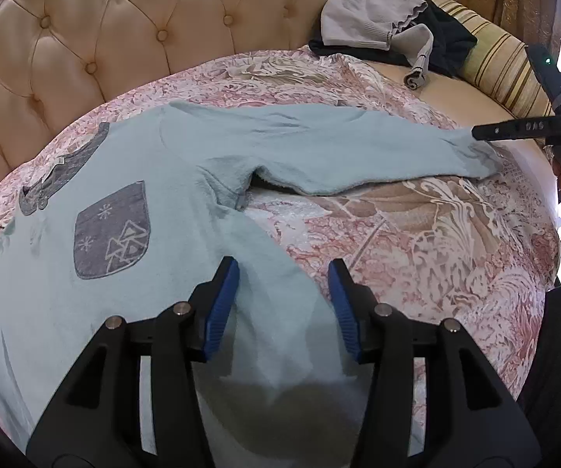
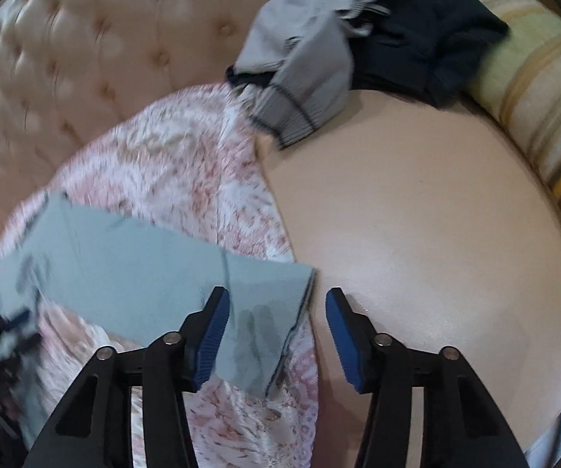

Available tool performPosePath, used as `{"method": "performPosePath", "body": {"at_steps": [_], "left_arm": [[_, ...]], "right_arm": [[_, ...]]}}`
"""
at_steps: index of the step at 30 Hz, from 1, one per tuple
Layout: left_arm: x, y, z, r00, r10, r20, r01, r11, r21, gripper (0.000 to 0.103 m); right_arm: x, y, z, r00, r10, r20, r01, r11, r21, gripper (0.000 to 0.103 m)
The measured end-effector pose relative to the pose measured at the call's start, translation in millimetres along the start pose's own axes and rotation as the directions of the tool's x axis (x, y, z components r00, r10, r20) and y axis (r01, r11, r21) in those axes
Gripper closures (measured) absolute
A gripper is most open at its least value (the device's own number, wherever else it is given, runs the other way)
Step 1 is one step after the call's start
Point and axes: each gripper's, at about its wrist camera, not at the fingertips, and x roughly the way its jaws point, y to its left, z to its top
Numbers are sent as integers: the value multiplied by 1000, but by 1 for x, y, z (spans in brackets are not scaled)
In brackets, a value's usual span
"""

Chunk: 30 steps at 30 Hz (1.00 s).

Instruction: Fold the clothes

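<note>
both sets of fingers spread, pinching nothing. left gripper (image 1: 283,273) straddles the light blue top's (image 1: 132,179) side hem, right gripper (image 2: 276,304) the sleeve cuff (image 2: 280,312). drop lower so both pads bracket fabric before closing.

Tufted beige headboard (image 1: 85,27); pink floral bedspread (image 1: 416,234); striped bolster (image 1: 506,74).

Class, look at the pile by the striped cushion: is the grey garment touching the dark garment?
Touching. The left wrist view shows the grey garment lying on the dark garment, overlapping it with no gap; the right wrist view agrees.
</note>
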Motion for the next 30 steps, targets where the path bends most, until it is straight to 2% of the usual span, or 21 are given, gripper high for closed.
{"method": "performPosePath", "body": {"at_steps": [2, 4, 6, 7, 14, 18, 20, 22, 23, 24, 25, 26, 27, 28, 29, 30], "left_arm": [[0, 0, 0, 1000, 0, 2, 0, 1000, -1, 50], [1, -1, 0, 1000, 0, 4, 0, 1000, -1, 49], [0, -1, -1, 1000, 0, 7, 0, 1000, 0, 48], [0, -1, -1, 1000, -1, 8, 1, 1000, 0, 48], [0, 1, -2, 1000, -6, 11, 6, 1000, 0, 48], [-4, 3, -5, 1000, -20, 22, 20, 1000, 2, 48], [-15, 13, -7, 995, -74, 67, 78, 995, -58, 48], [-27, 27, -10, 989, -86, 120, 100, 988, -118, 48], [-30, 31, -13, 987, -83, 135, 101, 985, -137, 57], [-30, 35, -14, 989, -70, 132, 89, 985, -147, 76], [-30, 39, -16, 990, -56, 129, 76, 985, -156, 82], [-30, 40, -16, 990, -54, 130, 74, 985, -155, 84], [-29, 38, -15, 990, -58, 127, 77, 986, -147, 84], [-29, 37, -14, 990, -62, 124, 79, 987, -139, 84], [-28, 32, -13, 991, -60, 121, 75, 989, -130, 84], [-26, 28, -11, 991, -57, 117, 71, 990, -120, 84]], "right_arm": [[8, 1, 1, 1000, -19, -18, 18, 1000, -10, 71], [13, 0, 2, 999, -37, -27, 37, 999, -11, 77], [13, 2, 4, 998, -60, -21, 59, 998, -30, 95], [11, 3, 4, 997, -77, -15, 77, 996, -42, 98], [10, 14, 13, 972, -235, 5, 233, 963, -137, 98], [20, 16, 11, 960, -281, -1, 276, 946, -170, 98], [11, 17, 13, 954, -299, 13, 297, 941, -161, 97], [-15, 23, 16, 944, -320, 84, 329, 936, -126, 96], [-31, 29, 18, 946, -298, 124, 312, 944, -111, 92], [-46, 35, 20, 947, -276, 164, 294, 951, -97, 91], [-55, 44, 23, 955, -231, 187, 251, 963, -93, 91], [-52, 60, 28, 975, -139, 174, 159, 982, -106, 91], [-49, 76, 32, 986, -45, 160, 65, 991, -118, 91], [-46, 92, 37, 988, 48, 145, -30, 991, -128, 91], [-42, 108, 41, 982, 142, 128, -124, 983, -137, 91], [-39, 124, 45, 966, 234, 111, -217, 965, -145, 90]]}}
